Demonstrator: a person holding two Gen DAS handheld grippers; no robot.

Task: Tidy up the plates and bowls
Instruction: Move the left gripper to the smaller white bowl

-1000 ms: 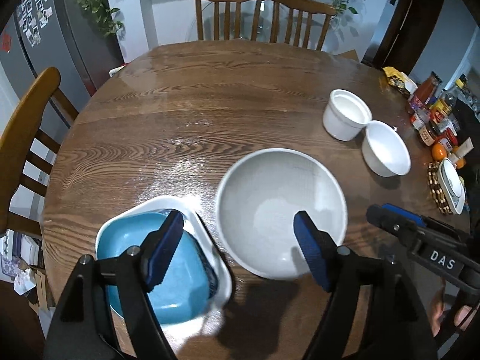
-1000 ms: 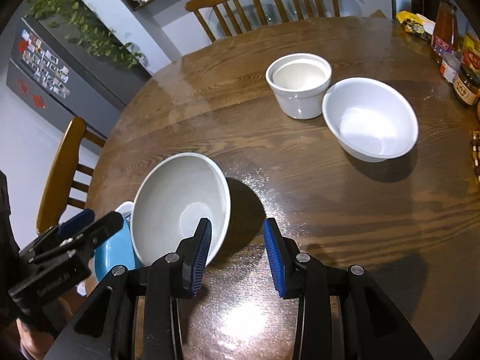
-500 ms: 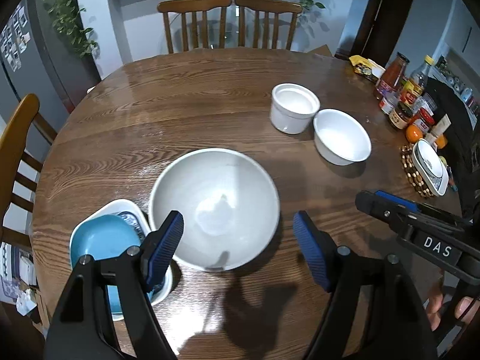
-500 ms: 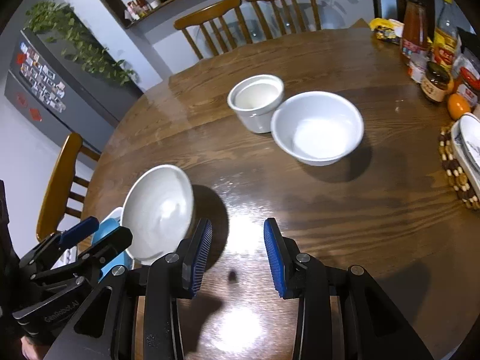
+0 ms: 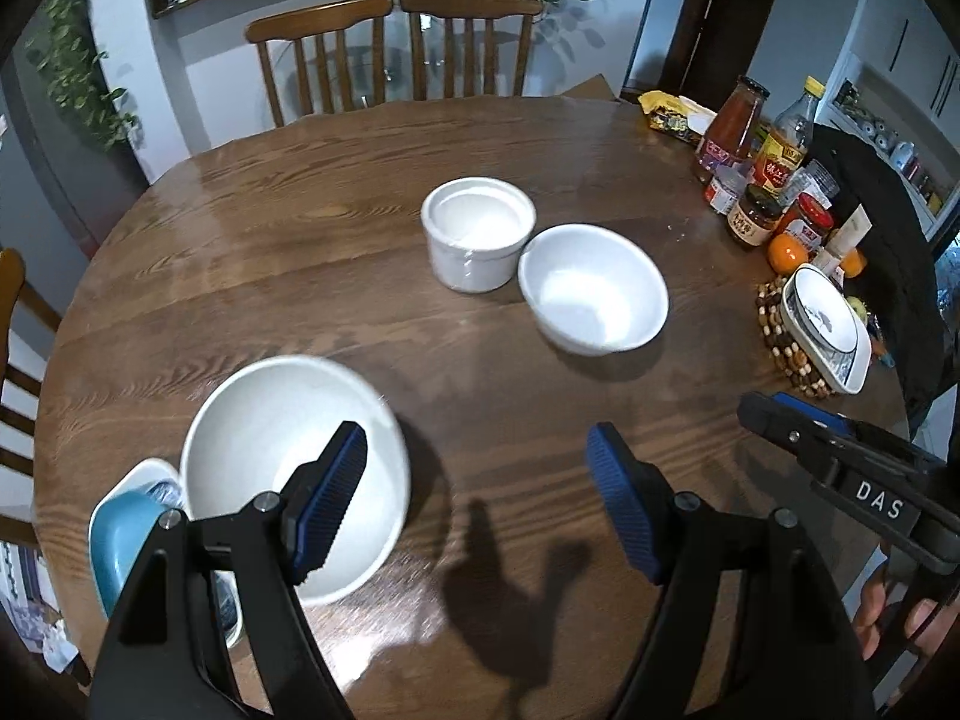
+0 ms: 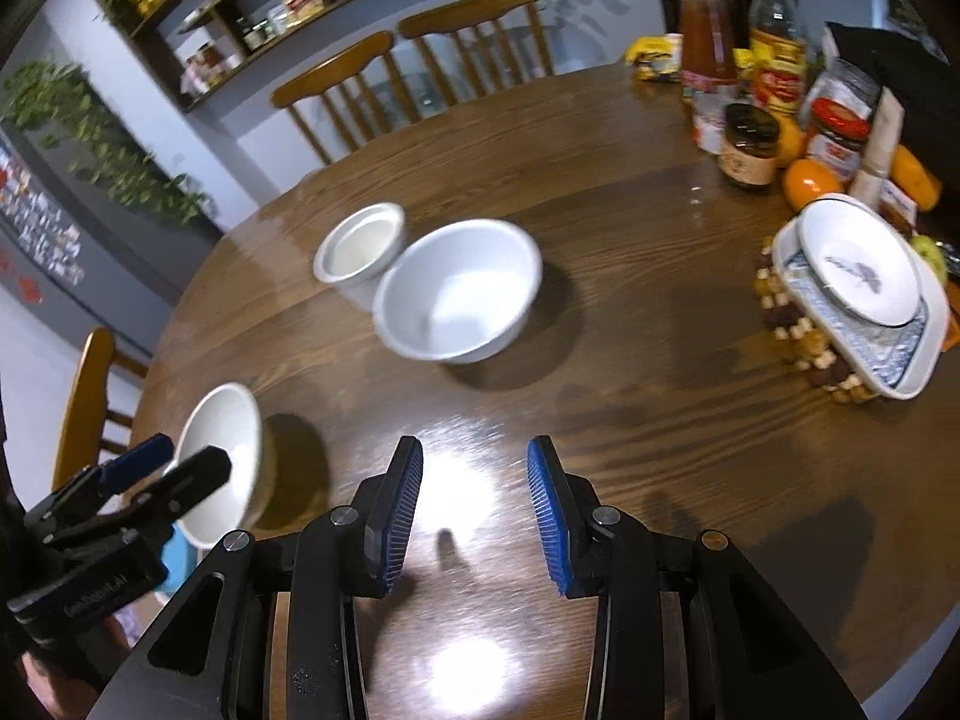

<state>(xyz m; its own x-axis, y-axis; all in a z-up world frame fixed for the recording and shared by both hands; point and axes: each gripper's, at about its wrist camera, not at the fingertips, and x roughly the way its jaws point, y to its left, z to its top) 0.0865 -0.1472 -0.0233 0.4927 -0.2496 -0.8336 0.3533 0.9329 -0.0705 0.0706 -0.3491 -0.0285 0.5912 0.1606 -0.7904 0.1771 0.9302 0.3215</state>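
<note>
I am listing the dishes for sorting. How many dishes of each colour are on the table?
White bowls: 3
Blue dish: 1
White square dish under the blue one: 1
White dishes with blue pattern, stacked on the beaded mat: 2
Total: 7

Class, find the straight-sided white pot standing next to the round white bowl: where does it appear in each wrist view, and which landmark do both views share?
Left wrist: the white pot is centre, upper middle, left of the round white bowl.
Right wrist: the pot is left of centre, behind that bowl.
Shared landmark: two wooden chairs behind the table.
</note>
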